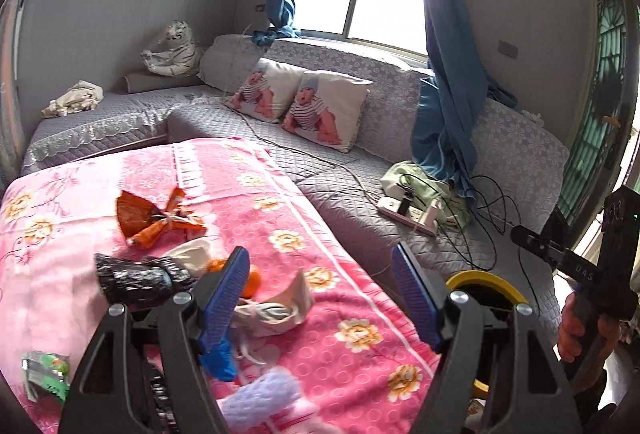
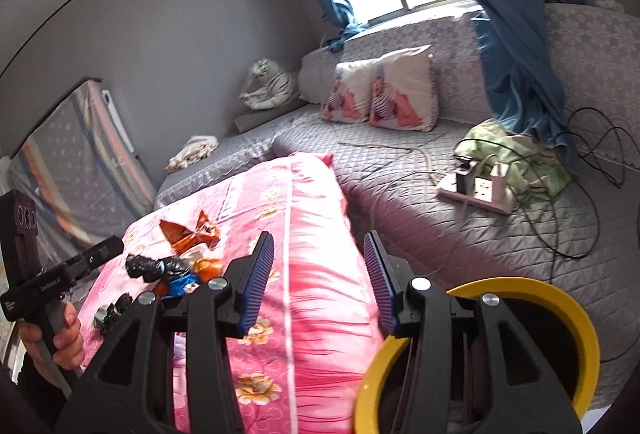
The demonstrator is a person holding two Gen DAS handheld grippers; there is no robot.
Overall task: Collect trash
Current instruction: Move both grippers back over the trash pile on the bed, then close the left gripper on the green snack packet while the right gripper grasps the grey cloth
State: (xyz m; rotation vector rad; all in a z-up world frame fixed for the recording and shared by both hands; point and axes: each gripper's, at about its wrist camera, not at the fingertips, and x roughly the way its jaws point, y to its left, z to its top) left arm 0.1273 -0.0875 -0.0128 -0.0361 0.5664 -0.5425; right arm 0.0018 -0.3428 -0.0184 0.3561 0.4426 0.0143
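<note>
Trash lies on a pink flowered blanket [image 1: 340, 234]: an orange wrapper [image 1: 152, 214], a crumpled black bag [image 1: 136, 278], torn white paper [image 1: 276, 310] and a green packet [image 1: 44, 374]. My left gripper [image 1: 320, 282] hovers over the blanket's near part, open, with nothing between its blue pads. The white paper lies just left of its left pad. My right gripper [image 2: 318, 274] is open and empty too, above the blanket's right edge. A yellow-rimmed bin [image 2: 560, 298] stands close under its right finger. In the right wrist view the orange wrapper [image 2: 188, 230] and black bag [image 2: 152, 266] lie to the left.
A grey quilted sofa [image 1: 360, 202] wraps around behind and to the right. It carries two printed pillows [image 1: 320, 106], a power strip [image 1: 408, 214] with black cables, green cloth [image 2: 516, 154] and a toy tiger [image 1: 172, 50]. Blue curtains [image 1: 444, 74] hang by the window.
</note>
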